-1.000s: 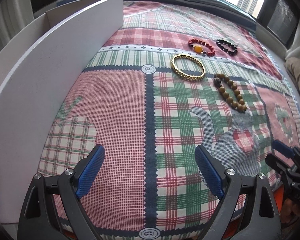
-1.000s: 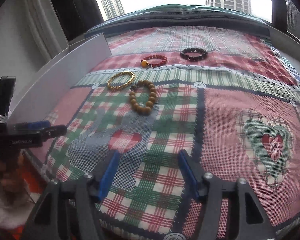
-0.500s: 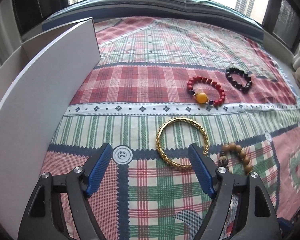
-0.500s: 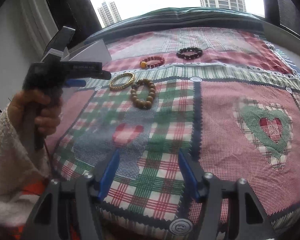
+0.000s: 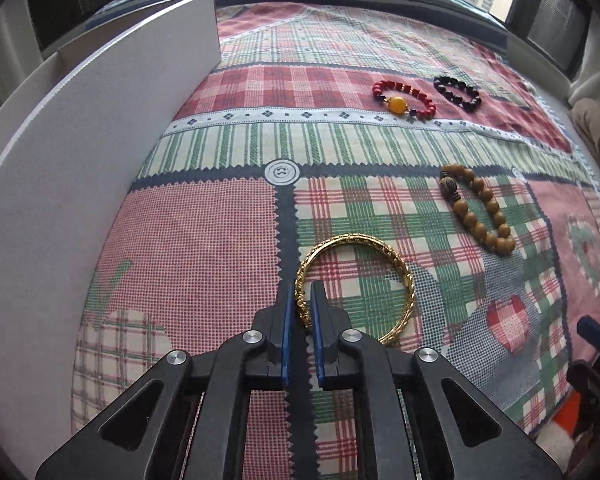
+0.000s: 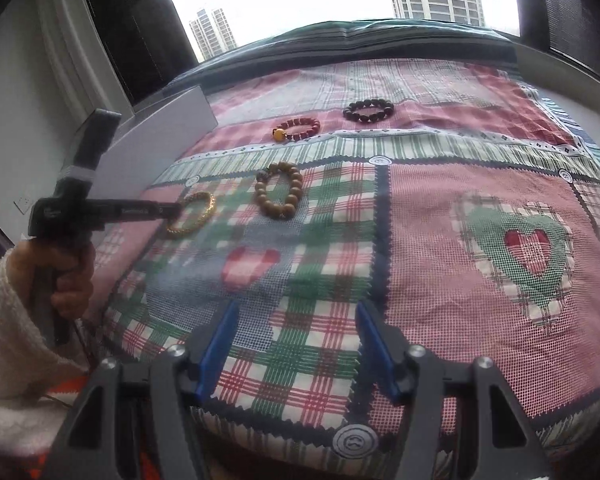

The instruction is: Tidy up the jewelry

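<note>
My left gripper (image 5: 302, 304) is shut on the near left rim of a gold bangle (image 5: 396, 264), which hangs a little above the patchwork cloth; it also shows in the right wrist view (image 6: 198, 216) with the left gripper (image 6: 176, 210) on it. A brown wooden bead bracelet (image 5: 476, 208) (image 6: 280, 194), a red bead bracelet with an amber bead (image 5: 404, 98) (image 6: 296, 128) and a black bead bracelet (image 5: 458, 92) (image 6: 368, 110) lie on the cloth farther back. My right gripper (image 6: 296, 344) is open and empty near the front edge.
A white box (image 5: 80, 152) (image 6: 160, 136) with tall walls stands along the left side of the cloth. Windows lie beyond the far edge. The right gripper's tip (image 5: 596, 332) shows at the right edge of the left wrist view.
My left gripper closed on the gold bangle and pulled it back toward the near left, away from the other bracelets. The right gripper stayed nearly still.
</note>
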The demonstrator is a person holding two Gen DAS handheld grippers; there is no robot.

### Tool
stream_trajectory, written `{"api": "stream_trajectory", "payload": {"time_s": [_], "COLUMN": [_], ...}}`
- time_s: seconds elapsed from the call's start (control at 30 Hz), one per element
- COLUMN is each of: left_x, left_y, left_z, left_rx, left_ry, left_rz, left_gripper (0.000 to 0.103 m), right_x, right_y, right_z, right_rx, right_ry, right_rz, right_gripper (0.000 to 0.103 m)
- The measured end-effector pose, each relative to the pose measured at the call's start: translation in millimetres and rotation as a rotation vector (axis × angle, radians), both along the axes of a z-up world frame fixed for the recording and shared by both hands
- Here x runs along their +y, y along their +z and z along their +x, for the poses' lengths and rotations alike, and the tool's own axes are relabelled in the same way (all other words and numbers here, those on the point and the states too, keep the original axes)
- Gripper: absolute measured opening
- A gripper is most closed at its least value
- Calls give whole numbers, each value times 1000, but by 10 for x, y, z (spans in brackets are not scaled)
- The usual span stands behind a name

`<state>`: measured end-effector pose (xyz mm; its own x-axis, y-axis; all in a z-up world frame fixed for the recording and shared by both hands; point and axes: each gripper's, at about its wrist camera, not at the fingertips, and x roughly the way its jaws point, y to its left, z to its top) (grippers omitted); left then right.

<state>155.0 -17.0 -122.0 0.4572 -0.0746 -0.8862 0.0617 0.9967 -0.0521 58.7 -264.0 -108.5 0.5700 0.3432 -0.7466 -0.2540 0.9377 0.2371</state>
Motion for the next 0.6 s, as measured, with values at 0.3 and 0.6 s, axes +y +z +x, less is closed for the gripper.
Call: {"api": "stream_trajectory", "payload": {"time_s": [0.3,0.6], "left_x": [195,192], "left_y": [113,98], "left_z": [-118,-138], "left_rx": [-74,-84], "left_ry": [60,52], "left_rz": [28,65], "left_gripper": [52,52], "right_x": [392,453], "right_y": [48,-22], "right_z": [86,39], "right_rx": [17,48], "right_ry": [74,69], "right_rz": [14,-12], "right_gripper": [62,62]}}
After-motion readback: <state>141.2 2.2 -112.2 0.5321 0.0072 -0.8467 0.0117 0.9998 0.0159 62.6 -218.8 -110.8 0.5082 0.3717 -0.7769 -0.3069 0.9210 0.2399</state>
